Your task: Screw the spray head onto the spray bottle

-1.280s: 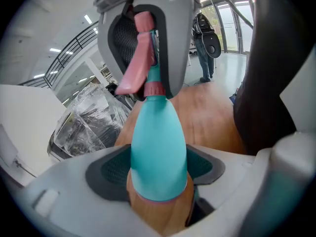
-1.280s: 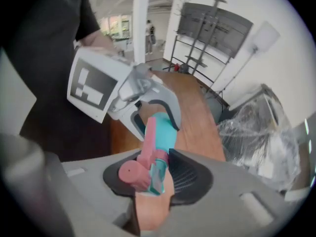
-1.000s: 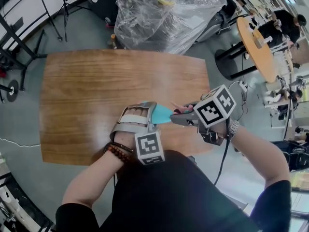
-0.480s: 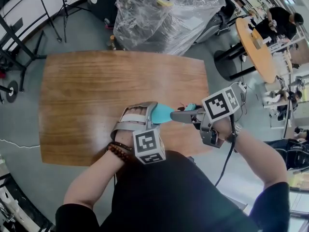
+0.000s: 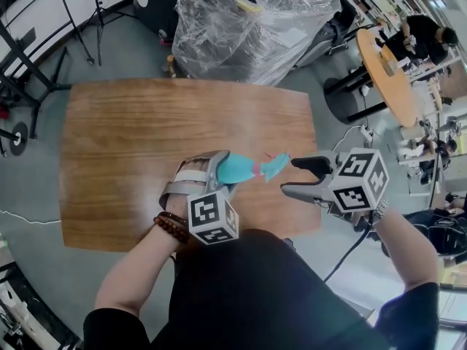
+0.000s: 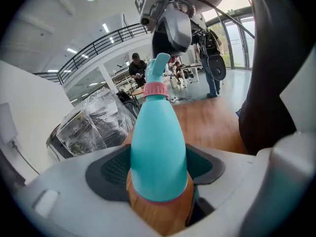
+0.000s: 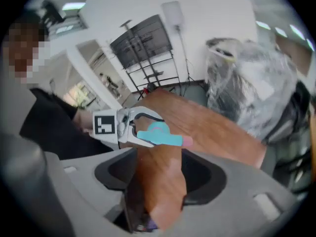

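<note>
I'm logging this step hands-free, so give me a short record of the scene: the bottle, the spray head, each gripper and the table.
spray bottle: teal, lying sideways over the table, held by the left gripper
spray head: teal, sitting on the pink collar at the neck; how tight it is cannot be told
left gripper: shut on the spray bottle's body
right gripper: open; its jaws have just been opening, nothing between them, apart from the spray head
table: brown wood
</note>
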The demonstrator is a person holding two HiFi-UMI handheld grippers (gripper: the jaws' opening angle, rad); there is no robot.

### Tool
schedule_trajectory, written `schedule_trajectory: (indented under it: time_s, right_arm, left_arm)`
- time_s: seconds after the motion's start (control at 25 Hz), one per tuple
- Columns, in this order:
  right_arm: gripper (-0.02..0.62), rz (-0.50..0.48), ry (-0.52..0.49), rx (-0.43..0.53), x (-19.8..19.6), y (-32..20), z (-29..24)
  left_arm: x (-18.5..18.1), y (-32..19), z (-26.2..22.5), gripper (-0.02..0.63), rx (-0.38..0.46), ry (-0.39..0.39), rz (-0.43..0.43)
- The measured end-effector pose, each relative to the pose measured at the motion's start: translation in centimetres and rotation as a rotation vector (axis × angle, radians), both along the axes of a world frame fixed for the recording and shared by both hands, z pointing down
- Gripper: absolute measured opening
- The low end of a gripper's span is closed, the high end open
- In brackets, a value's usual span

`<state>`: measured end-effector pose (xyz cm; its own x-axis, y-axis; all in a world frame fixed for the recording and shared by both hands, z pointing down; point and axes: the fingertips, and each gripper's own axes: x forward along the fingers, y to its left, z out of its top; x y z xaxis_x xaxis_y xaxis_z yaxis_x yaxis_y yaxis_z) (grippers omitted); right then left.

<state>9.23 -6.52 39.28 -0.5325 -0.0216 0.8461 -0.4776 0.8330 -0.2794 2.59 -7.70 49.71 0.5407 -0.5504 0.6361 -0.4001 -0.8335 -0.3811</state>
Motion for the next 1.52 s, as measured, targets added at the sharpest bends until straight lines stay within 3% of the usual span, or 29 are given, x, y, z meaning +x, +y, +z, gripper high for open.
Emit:
schedule_trajectory:
  time_s: [0.12,0.2,0.28,0.4,0.52,0.6,0.68,0.76,0.84,1.0,1.08,1.12,1.16,1.24,1.32,1.44,1.52]
  right_arm:
    - [0.265,-0.461,0.206,0.492,-1.1,0.0,-2.1]
    - [0.262,-0.739,0.292,0.741,-2.2,1.0,-1.8]
    - [0.261,-0.942,0.335,0.842,-3.0,2.4,-0.5]
    - [0.251,-1.133,0.385,0.931,-3.4,3.1,1.3]
    - [0.166,-1.234,0.397,0.990,-3.5,3.2,2.2]
    - [0.153,-1.259,0.400,0.995,-3.4,3.3,2.7]
    - [0.123,-1.211,0.396,0.949,-3.3,3.2,3.1]
    - [0.121,-1.033,0.362,0.797,-3.3,3.0,3.5]
    - [0.120,-0.731,0.303,0.549,-3.1,2.3,4.2]
    - [0.121,0.028,0.127,-0.050,-2.7,0.7,5.5]
    - [0.123,0.307,0.022,-0.290,-2.8,0.4,5.7]
    - [0.123,0.388,-0.025,-0.367,-3.0,0.4,5.7]
    - [0.124,0.423,-0.059,-0.401,-3.0,0.3,5.7]
    - [0.153,0.380,-0.085,-0.349,-3.1,0.0,5.3]
    - [0.250,0.275,-0.098,-0.212,-3.2,-0.7,4.0]
    - [0.261,0.086,-0.148,0.032,-3.2,-1.7,-0.1]
    - [0.261,-0.126,-0.114,0.245,-2.9,-1.7,-2.5]
  left_arm:
    - [-0.3,-0.2,0.0,0.364,-0.001,0.006,0.010]
    - [-0.3,-0.1,0.0,0.364,-0.001,0.007,0.021]
    - [0.1,0.1,-0.2,0.364,0.002,0.011,0.041]
    - [0.8,0.8,-0.6,0.364,0.009,0.022,0.085]
    - [1.5,1.5,-0.9,0.364,0.017,0.034,0.132]
    - [1.9,1.9,-1.1,0.364,0.024,0.037,0.150]
    - [2.0,2.0,-0.9,0.364,0.033,0.027,0.149]
    - [2.0,1.8,-0.6,0.364,0.046,0.001,0.135]
    - [1.8,1.4,-0.2,0.363,0.064,-0.036,0.115]
    - [1.5,0.9,0.6,0.362,0.084,-0.104,0.088]
    - [1.3,0.8,0.7,0.362,0.079,-0.104,0.078]
    - [1.2,0.7,0.7,0.362,0.077,-0.100,0.074]
    - [1.2,0.7,0.7,0.362,0.074,-0.094,0.072]
    - [1.4,0.8,0.8,0.362,0.064,-0.076,0.074]
    - [1.5,1.0,0.8,0.362,0.046,-0.052,0.073]
    - [1.0,1.1,1.1,0.363,0.009,-0.021,0.071]
    - [0.6,1.2,1.3,0.364,-0.018,0.000,0.074]
